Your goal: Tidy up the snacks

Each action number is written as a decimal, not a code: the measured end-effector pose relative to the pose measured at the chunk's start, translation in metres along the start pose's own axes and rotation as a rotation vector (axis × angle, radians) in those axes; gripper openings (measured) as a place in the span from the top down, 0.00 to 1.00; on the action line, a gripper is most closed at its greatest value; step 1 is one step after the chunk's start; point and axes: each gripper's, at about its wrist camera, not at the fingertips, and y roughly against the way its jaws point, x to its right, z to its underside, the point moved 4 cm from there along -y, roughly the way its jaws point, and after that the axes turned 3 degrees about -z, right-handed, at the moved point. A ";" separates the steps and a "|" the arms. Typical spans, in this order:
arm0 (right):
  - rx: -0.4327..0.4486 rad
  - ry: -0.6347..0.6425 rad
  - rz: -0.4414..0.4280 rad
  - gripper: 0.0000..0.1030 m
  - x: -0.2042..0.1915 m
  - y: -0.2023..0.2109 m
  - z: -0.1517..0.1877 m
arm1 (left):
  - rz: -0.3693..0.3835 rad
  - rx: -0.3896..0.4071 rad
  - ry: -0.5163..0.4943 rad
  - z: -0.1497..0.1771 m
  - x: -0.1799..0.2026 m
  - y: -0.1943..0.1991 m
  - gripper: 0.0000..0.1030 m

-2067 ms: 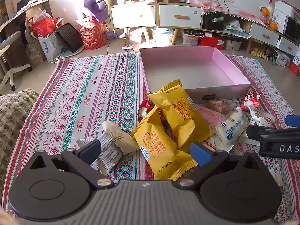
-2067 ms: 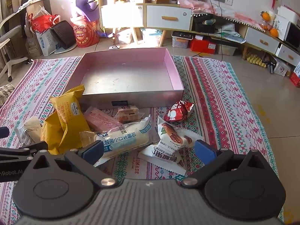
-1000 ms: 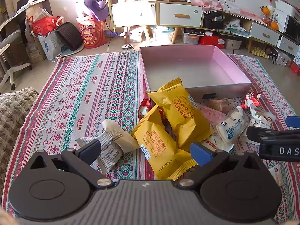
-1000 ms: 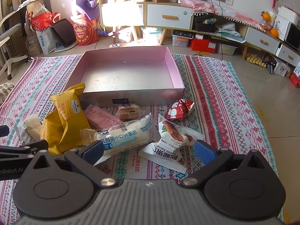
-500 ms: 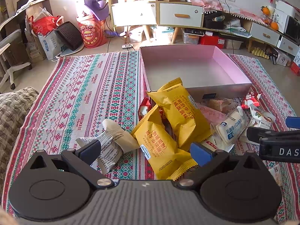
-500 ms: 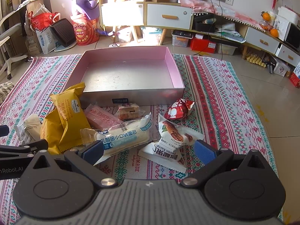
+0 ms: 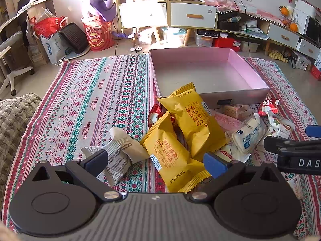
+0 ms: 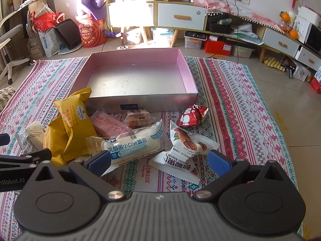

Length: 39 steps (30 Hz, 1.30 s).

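An empty pink box [image 7: 200,74] [image 8: 138,80] sits on the patterned cloth. In front of it lies a pile of snacks: two yellow packets [image 7: 192,120] [image 7: 170,152], a cream packet [image 7: 118,152], a white bread packet [image 8: 130,144] [image 7: 250,134], white pecan packets [image 8: 184,146], a red packet [image 8: 192,116], a pink packet [image 8: 110,126] and a small cake [image 8: 138,118]. My left gripper [image 7: 156,160] is open and empty above the near yellow packet. My right gripper [image 8: 159,160] is open and empty above the bread and pecan packets.
The striped cloth [image 7: 90,104] covers the floor around the box. A grey blanket [image 7: 14,116] lies at the left. Cabinets [image 8: 180,18], a red Lay's tub [image 7: 98,36], bags and a chair [image 7: 10,60] stand behind. Bare tile floor [image 8: 280,104] lies to the right.
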 end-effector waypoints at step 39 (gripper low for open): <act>-0.169 -0.001 -0.218 0.06 -0.014 -0.013 -0.032 | 0.154 -0.181 -0.066 -0.022 -0.056 -0.026 0.00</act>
